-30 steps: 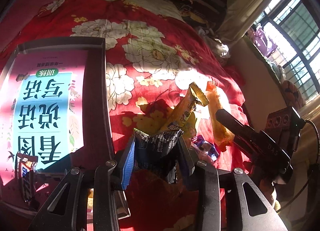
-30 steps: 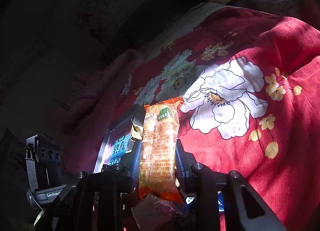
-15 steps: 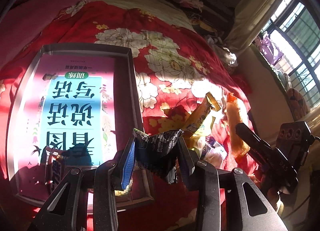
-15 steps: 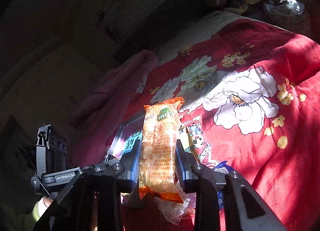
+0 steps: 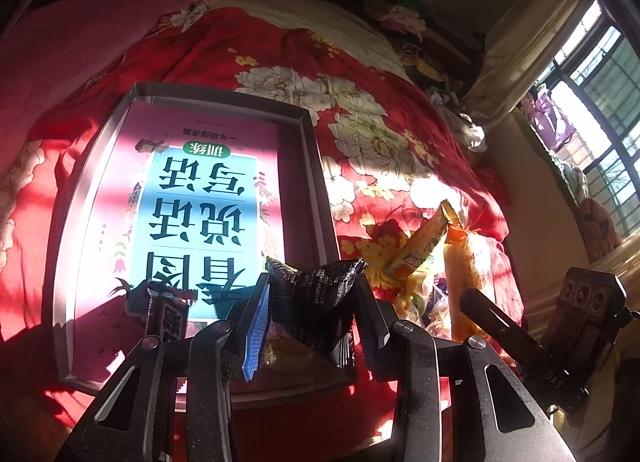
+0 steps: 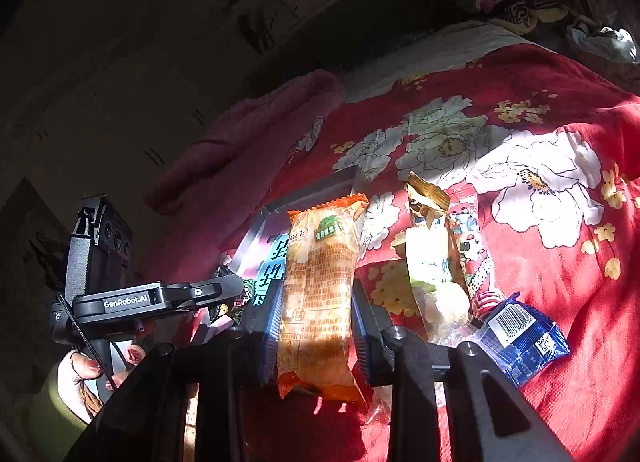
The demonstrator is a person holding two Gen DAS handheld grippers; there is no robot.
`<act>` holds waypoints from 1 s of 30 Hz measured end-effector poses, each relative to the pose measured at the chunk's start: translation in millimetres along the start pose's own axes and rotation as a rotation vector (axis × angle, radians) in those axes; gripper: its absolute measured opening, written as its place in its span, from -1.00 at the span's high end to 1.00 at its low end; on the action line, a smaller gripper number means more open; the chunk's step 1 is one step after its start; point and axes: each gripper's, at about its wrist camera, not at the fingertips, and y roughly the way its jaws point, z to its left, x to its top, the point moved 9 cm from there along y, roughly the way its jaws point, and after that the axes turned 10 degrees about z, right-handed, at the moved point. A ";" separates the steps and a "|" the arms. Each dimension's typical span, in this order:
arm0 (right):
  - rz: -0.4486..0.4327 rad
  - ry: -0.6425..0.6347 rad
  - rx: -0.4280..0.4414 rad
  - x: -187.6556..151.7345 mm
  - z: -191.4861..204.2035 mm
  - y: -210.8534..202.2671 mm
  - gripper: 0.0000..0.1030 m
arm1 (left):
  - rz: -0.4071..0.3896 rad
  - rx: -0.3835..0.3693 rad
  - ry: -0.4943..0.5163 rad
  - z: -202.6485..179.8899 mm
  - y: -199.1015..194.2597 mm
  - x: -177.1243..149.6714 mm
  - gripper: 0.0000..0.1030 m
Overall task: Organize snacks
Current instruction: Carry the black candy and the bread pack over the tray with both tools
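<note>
Left wrist view, left to right: grey tray (image 5: 316, 166) on the bed's red floral quilt (image 5: 384, 130), pink-and-blue book (image 5: 200, 214) lying inside it, a dark snack bar (image 5: 166, 318) at the tray's near edge. Left gripper (image 5: 310, 304) clamped on a black snack packet (image 5: 316, 302) over the tray's near right corner. Right of the tray, loose snack pile (image 5: 424, 262) on the quilt. Right gripper (image 6: 316, 322) clamped on an orange snack pack (image 6: 320, 290), held upright; blue packet (image 6: 524, 338) beside it.
</note>
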 end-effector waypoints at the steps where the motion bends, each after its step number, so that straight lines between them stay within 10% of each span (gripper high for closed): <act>1: 0.005 -0.005 0.000 -1.5 2.5 1.5 0.38 | -0.003 -0.001 -0.005 2.4 -1.6 0.1 0.21; 30: 0.124 -0.095 0.016 -18.7 49.1 61.4 0.38 | -0.058 0.047 -0.149 83.5 -42.7 -10.9 0.21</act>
